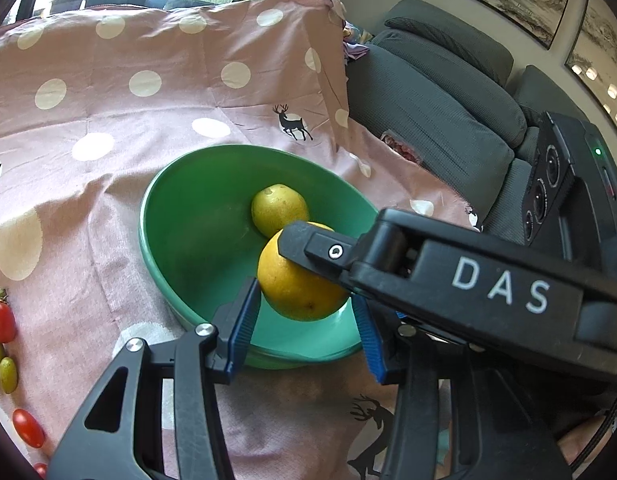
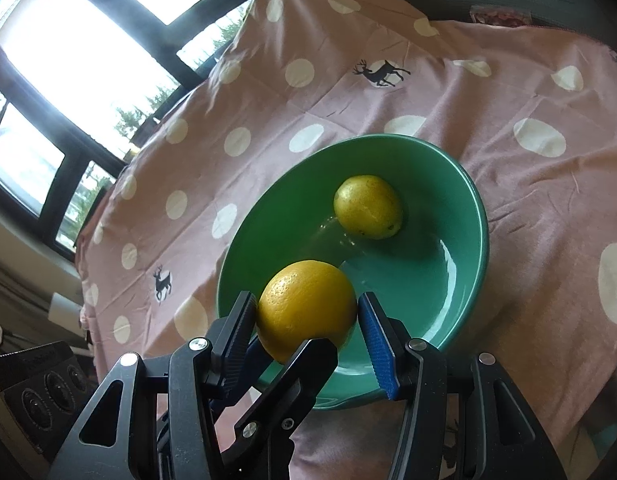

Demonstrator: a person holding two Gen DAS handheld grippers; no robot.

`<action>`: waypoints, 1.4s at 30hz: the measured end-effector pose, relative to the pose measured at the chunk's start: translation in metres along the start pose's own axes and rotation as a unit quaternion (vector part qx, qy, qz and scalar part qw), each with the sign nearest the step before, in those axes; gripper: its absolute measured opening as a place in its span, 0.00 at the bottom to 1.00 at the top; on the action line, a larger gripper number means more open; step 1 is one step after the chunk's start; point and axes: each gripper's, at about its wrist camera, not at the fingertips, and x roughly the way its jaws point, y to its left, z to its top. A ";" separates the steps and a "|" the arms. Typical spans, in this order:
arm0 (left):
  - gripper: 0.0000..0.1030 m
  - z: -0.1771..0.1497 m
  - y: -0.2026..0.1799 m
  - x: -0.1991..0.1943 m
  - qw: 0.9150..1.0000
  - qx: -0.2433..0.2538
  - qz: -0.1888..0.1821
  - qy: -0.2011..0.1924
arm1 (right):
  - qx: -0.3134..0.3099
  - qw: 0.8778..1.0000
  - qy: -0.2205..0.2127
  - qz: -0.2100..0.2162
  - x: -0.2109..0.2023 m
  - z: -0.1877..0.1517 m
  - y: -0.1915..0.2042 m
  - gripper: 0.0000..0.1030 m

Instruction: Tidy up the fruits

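Right gripper [image 2: 306,320]: pinching the yellow orange [image 2: 306,308] in the lower middle of its own view; the left pad presses the fruit's side, the blue right pad sits at its other edge, with contact there hard to confirm.
Left gripper [image 1: 304,320]: its blue pads stand on either side of the same orange in the left wrist view; the left pad meets the fruit's edge, the right pad's contact is hidden behind the right gripper's black finger. I cannot tell whether it truly clamps or only brackets the fruit.
Orange: held above the near inner wall of the green bowl [image 2: 460,184], not yet resting on it.
Second fruit [image 2: 368,206]: a greener citrus lying in the bowl, upper right of the held one, apart from it.
Bowl: sits on the pink spotted cloth [image 2: 348,92] over the table, toward the lower centre of both views.
Small tomatoes [image 1: 1,322]: red and green ones on the cloth at the left edge of the left wrist view, outside the bowl.
Risk, two grippers crowding: their fingers cross at one fruit; if one pulls away while the other holds, the orange could twist out.
Risk, drop: released from here it would likely roll down the slick wall into the second fruit.
Risk, rim: a low finger could catch the near rim and tip or slide the bowl on the loose cloth.
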 end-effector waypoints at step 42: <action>0.82 -0.040 0.118 -0.192 0.921 -0.211 0.303 -0.122 | -0.175 0.979 0.061 0.081 0.001 -0.046 0.098 0.56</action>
